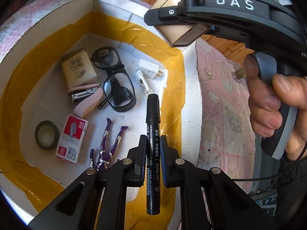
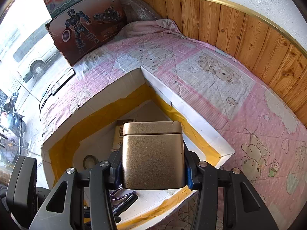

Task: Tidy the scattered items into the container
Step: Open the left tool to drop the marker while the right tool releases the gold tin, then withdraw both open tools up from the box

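My left gripper point(image 1: 153, 145) is shut on a black marker point(image 1: 153, 126) and holds it above the white cardboard box point(image 1: 191, 88) lined with yellow tape. My right gripper point(image 2: 153, 169) is shut on a gold tin point(image 2: 153, 155) and holds it over the box point(image 2: 191, 113); it also shows in the left wrist view point(image 1: 180, 30) above the box's far corner. Inside the box lie safety glasses point(image 1: 115, 80), a pink stapler point(image 1: 86, 97), a staples box point(image 1: 72, 139), a tape roll point(image 1: 47, 135), a purple figure point(image 1: 109, 145), a cream pack point(image 1: 78, 69), a white charger point(image 1: 149, 69) and a small tube point(image 1: 144, 82).
The box sits on a pink bear-print quilt point(image 2: 220, 80). A wood-panelled wall point(image 2: 249, 34) runs behind. Toy boxes point(image 2: 86, 30) lean at the back left by a window. The hand on the right gripper's handle point(image 1: 276, 103) is at the right of the left wrist view.
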The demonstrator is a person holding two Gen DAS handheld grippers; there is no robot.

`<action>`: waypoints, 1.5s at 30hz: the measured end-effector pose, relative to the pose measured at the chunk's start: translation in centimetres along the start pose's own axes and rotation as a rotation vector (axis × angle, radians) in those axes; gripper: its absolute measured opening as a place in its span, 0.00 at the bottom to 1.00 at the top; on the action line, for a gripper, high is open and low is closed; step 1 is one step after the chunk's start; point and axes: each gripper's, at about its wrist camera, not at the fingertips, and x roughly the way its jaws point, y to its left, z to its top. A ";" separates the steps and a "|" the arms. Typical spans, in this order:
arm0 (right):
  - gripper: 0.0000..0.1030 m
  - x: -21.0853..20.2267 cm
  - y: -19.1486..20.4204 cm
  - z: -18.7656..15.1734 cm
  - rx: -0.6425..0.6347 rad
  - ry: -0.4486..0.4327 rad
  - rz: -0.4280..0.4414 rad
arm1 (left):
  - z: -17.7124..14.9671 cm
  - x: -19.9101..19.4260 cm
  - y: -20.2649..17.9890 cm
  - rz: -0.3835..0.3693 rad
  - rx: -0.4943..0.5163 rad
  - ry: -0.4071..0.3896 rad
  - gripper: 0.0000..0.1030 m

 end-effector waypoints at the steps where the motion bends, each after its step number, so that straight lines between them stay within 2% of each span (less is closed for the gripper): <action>1: 0.48 0.4 -0.2 0.3 0.003 0.012 0.007 | 0.0 0.2 0.0 0.002 0.001 0.005 0.13; 6: 0.48 2.5 -1.0 1.4 0.020 0.070 0.022 | 0.2 0.9 -0.2 0.013 0.006 0.026 0.13; 11: 0.48 4.4 -1.1 2.1 0.003 0.108 -0.024 | 0.3 1.5 -0.5 -0.003 0.012 0.046 0.13; 12: 0.48 4.8 -1.1 2.2 -0.001 0.113 -0.035 | 0.3 1.6 -0.5 -0.009 0.007 0.047 0.17; 13: 0.48 5.1 -1.1 2.3 -0.007 0.114 -0.054 | 0.3 1.6 -0.4 -0.021 -0.005 0.048 0.28; 15: 0.53 5.5 -1.2 2.4 -0.016 0.113 -0.090 | 0.4 1.3 0.1 -0.041 -0.039 0.039 0.41; 20: 0.55 5.9 -1.4 2.4 -0.010 0.110 -0.088 | 0.3 0.2 1.0 -0.054 -0.057 0.008 0.42; 28: 0.57 5.1 -1.5 2.1 0.011 0.106 -0.076 | -0.3 -0.1 0.9 -0.046 -0.048 0.001 0.42; 36: 0.59 2.9 -0.9 0.6 0.011 0.100 -0.085 | -0.4 -2.6 0.7 0.030 -0.001 -0.062 0.44; 41: 0.59 0.2 0.6 -1.8 -0.020 0.079 -0.105 | -0.9 -4.9 1.2 0.142 0.033 -0.135 0.46; 45: 0.63 -2.1 2.6 -4.4 -0.061 0.057 -0.125 | -1.3 -6.2 1.7 0.209 0.050 -0.181 0.48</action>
